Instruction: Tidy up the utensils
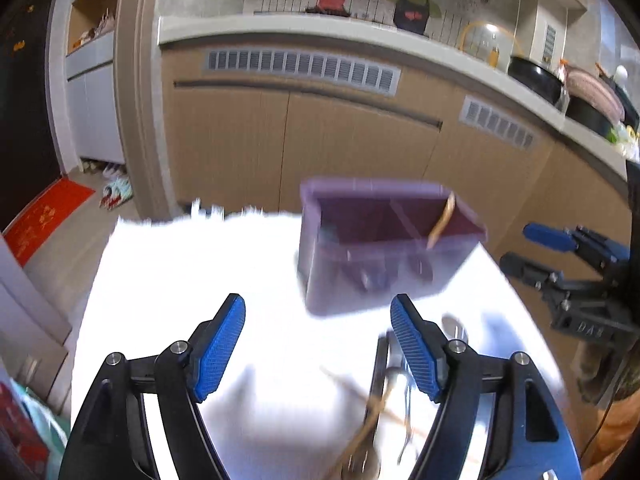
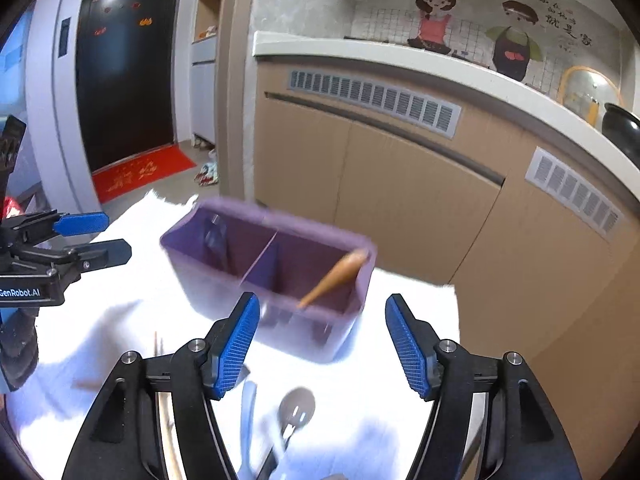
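A purple two-compartment holder (image 1: pixel 384 240) (image 2: pixel 272 268) stands on the white table (image 1: pixel 180 280). A wooden-handled utensil (image 2: pixel 336 276) leans in its right compartment, also seen in the left wrist view (image 1: pixel 440 220). A dark utensil (image 2: pixel 216 236) stands in the left compartment. My left gripper (image 1: pixel 318 344) is open and empty, above the table. Chopsticks and metal utensils (image 1: pixel 384 408) lie below it. My right gripper (image 2: pixel 322 344) is open and empty, just in front of the holder. A slotted metal spoon (image 2: pixel 296 408) lies beneath it.
Tan kitchen cabinets (image 2: pixel 400 184) with a white counter stand behind the table. Pots (image 1: pixel 536 76) sit on the counter at right. A red mat (image 2: pixel 140 172) lies by a dark door. The other gripper shows at each view's side (image 1: pixel 560 248) (image 2: pixel 80 236).
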Available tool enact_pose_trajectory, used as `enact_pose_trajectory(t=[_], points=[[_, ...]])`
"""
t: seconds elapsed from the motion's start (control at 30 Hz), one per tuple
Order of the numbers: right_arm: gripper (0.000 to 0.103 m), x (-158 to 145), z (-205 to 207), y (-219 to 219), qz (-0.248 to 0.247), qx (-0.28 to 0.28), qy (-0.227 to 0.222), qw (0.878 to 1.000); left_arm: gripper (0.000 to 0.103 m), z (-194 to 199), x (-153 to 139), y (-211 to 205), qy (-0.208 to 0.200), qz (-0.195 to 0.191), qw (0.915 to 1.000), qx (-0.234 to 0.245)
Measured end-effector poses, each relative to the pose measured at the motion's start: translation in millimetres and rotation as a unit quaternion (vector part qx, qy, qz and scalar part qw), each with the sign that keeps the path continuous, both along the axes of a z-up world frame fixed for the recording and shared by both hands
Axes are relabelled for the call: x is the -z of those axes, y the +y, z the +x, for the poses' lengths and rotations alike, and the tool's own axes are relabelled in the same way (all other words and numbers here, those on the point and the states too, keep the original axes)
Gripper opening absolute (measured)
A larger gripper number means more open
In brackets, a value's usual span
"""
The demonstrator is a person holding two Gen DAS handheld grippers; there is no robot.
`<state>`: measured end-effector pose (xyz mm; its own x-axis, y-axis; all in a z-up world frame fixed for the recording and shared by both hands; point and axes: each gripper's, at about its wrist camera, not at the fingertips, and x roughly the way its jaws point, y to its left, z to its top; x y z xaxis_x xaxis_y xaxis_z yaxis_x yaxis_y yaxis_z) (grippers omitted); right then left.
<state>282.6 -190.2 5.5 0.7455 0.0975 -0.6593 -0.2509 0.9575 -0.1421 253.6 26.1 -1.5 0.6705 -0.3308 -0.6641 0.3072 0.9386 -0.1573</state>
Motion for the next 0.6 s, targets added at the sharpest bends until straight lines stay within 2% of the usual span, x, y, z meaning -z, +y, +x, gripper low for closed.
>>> enact_pose_trajectory(t=[0.17, 0.23, 0.27, 0.33, 0.37, 0.4, 0.6], points=[[0.066, 28.4, -28.6, 11.3, 0.007, -0.023, 0.04, 0.999, 0.072, -36.5, 30.4, 0.6, 0.047, 0.01, 0.9985, 0.024], [0.066, 40.0, -33.8, 18.8, 0.01, -0.038, 0.06, 0.997, 0.072, -47.1, 35.8, -1.1, 0.054, 0.014, 0.998, 0.031], [0.064, 47.0, -36.2, 25.5, 0.009, -0.05, 0.072, 0.996, 0.072, -51.1, 37.4, 0.2, 0.057, 0.012, 0.9979, 0.029], [0.05, 58.1, -38.7, 38.8, 0.005, -0.072, 0.09, 0.993, 0.072, -55.6, 39.1, 6.0, 0.063, 0.002, 0.9977, 0.024], [0.038, 63.3, -39.4, 45.6, 0.006, -0.083, 0.102, 0.991, 0.072, -57.1, 38.7, 9.5, 0.064, -0.002, 0.9977, 0.02], [0.031, 68.1, -39.1, 50.6, 0.009, -0.092, 0.113, 0.989, 0.072, -58.6, 38.3, 13.0, 0.064, -0.003, 0.9978, 0.016], [0.027, 91.0, -25.1, 71.0, 0.009, -0.09, 0.142, 0.986, 0.072, -64.6, 43.1, 26.2, 0.069, -0.005, 0.9976, 0.007]])
